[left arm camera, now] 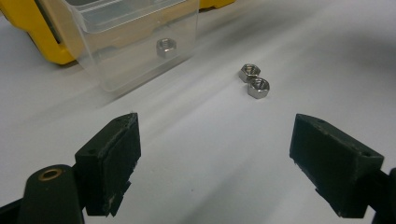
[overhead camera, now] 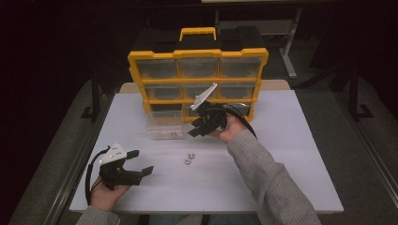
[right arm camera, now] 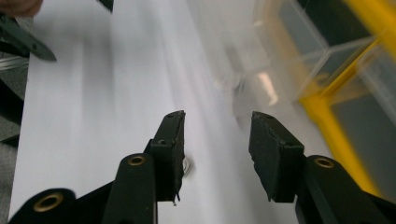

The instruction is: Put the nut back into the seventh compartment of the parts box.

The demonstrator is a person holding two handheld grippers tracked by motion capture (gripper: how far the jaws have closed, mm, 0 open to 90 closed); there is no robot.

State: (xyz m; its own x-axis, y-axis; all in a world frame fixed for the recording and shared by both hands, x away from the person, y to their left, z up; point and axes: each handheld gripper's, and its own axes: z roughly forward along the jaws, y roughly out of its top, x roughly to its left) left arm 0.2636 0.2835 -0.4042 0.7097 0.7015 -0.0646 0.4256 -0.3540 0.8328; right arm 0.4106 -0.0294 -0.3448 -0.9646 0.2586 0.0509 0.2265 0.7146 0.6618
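Two steel hex nuts (overhead camera: 189, 158) (left arm camera: 254, 80) lie side by side on the white table (overhead camera: 263, 178). A clear plastic drawer (overhead camera: 164, 126) (left arm camera: 135, 42) (right arm camera: 280, 60) stands pulled out in front of the yellow organizer (overhead camera: 197, 79), with one nut (left arm camera: 166, 46) inside it. My left gripper (overhead camera: 143, 161) (left arm camera: 217, 123) rests near the front left, open wide and empty, pointing at the two nuts. Just right of the drawer, my right gripper (overhead camera: 194, 127) (right arm camera: 217, 121) hovers above the table, open with nothing between its jaws. A shiny nut (right arm camera: 187, 167) peeks out behind its left jaw.
The organizer's yellow frame (right arm camera: 327, 121) and its clear drawers stand at the table's back edge. Bare table surface stretches to the right and front. The right gripper view is blurred and catches part of the left gripper (right arm camera: 23, 37) at its top left.
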